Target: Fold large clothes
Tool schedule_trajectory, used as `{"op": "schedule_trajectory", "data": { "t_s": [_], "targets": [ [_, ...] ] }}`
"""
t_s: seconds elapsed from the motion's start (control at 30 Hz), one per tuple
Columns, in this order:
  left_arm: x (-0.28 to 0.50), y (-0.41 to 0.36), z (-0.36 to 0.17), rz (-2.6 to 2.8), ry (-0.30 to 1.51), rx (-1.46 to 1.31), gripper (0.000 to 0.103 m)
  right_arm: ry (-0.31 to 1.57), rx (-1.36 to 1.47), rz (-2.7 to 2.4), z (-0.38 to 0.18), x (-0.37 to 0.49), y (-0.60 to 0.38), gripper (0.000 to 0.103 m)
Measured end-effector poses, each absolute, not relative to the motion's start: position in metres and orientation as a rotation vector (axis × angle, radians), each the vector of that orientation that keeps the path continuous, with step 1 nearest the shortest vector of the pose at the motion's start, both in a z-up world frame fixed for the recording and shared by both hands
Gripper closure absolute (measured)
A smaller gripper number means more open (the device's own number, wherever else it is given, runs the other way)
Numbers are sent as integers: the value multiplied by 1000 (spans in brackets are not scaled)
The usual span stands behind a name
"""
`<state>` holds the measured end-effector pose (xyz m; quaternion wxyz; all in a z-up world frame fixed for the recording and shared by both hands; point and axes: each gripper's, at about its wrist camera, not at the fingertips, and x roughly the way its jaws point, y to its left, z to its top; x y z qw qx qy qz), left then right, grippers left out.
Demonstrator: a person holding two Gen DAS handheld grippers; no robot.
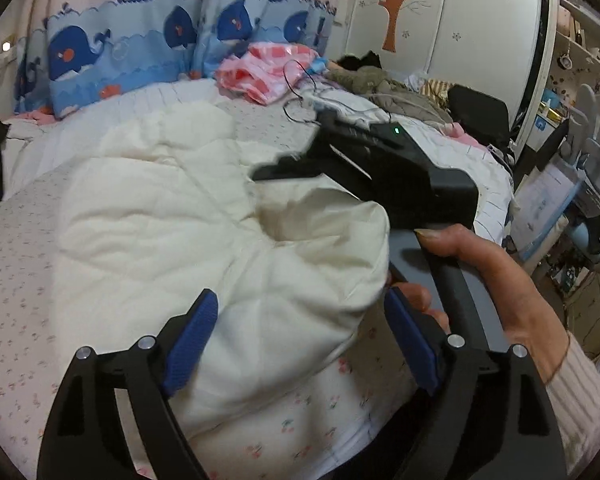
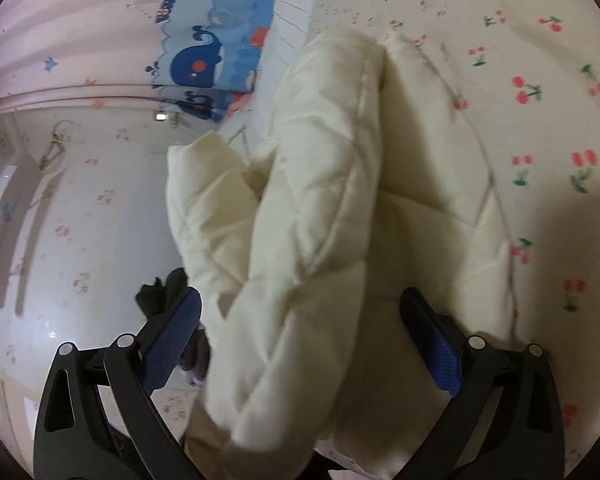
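A cream quilted padded garment (image 1: 204, 216) lies spread on the bed, with one thick part folded over at its near right. My left gripper (image 1: 300, 332) is open just above that near fold, its blue pads (image 1: 190, 340) wide apart with cloth between but not pinched. The right gripper's black body (image 1: 384, 164) hovers over the garment's right side, held by a hand (image 1: 496, 280). In the right wrist view the right gripper (image 2: 304, 332) is open, with a rolled length of the garment (image 2: 320, 184) lying loose between its pads (image 2: 172, 340).
The bed has a cherry-print sheet (image 1: 12, 300). Whale-print cushions (image 1: 112, 56) line the far side. Pink checked cloth (image 1: 268, 68), cables and dark clothes (image 1: 364, 76) lie at the back. A wardrobe (image 1: 440, 12) and a cluttered desk with chair (image 1: 588, 168) stand to the right.
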<state>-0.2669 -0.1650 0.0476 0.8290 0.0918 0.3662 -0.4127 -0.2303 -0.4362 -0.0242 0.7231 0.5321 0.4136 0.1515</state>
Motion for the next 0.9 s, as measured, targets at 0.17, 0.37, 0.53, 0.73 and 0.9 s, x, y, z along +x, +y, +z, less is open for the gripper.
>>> {"op": "schedule_trajectory", "data": {
  "t_s": [0.17,0.37,0.53,0.73,0.9],
  "targets": [
    [-225,-88,72,-731,736,-12,12,963,1083,300,-5,-233,-430,7],
    [-132,-24,27,-603,955,-385,11,1003,983,244,11,-230,-431,7],
    [-139,-93,0,-573,995,-134,9,955,859,229,34,-231,-421,7],
    [-162,-124,9,-527,953,-23,9,803,646,50,79,-241,-427,7],
    [-156,-114,18,-628,993,-49,9,1035,366,-30,35,-209,-391,7]
  ]
}}
